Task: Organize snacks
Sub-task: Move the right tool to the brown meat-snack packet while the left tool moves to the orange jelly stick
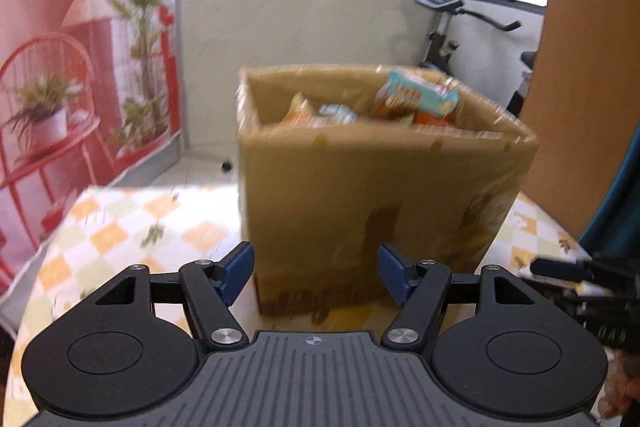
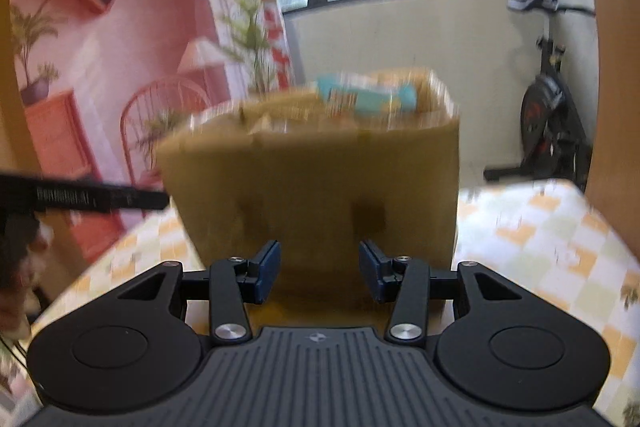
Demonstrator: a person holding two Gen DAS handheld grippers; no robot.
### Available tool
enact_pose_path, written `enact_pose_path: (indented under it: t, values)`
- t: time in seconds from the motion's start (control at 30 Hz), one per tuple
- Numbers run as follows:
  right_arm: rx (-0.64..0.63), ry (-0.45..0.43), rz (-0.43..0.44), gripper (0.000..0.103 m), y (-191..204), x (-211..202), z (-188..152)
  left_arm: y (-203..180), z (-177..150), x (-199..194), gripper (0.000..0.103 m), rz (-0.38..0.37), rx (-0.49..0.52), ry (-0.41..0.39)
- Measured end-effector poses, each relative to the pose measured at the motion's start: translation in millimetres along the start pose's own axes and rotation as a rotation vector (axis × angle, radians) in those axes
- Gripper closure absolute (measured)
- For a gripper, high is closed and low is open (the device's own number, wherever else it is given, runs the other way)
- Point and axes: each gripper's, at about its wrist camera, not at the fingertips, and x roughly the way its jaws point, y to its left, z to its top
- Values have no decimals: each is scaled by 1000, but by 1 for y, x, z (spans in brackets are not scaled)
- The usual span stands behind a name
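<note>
A brown cardboard box [image 1: 360, 195] stands on the checkered tablecloth [image 1: 120, 227], with several snack packets inside; a light-blue and orange packet [image 1: 420, 97] sticks up at its back right. My left gripper [image 1: 316, 273] is open and empty, just in front of the box's near wall. In the right wrist view the same box [image 2: 320, 187] fills the middle, blurred, with the blue packet [image 2: 368, 97] on top. My right gripper [image 2: 319, 273] is open and empty, close to the box wall. The right gripper shows at the left wrist view's right edge [image 1: 580, 275].
The table [image 2: 540, 227] has a yellow and green checkered cloth. An exercise bike [image 2: 552, 115] stands behind on the right by the window wall. A red printed backdrop [image 1: 60, 67] hangs at the left. A wooden panel [image 1: 588, 67] stands at the right.
</note>
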Motion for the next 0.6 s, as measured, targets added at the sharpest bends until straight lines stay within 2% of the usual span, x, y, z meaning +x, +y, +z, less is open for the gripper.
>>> enact_pose_path:
  t: [0.2, 0.4, 0.6]
  values:
    - [13, 152, 5, 56, -2, 12, -44, 10, -23, 6, 32, 30, -50, 63]
    - [-48, 285, -20, 56, -5, 19, -75, 8, -43, 10, 32, 18, -78, 111]
    - [-172, 384, -74, 41, -5, 15, -100, 6, -53, 13, 32, 8, -90, 144]
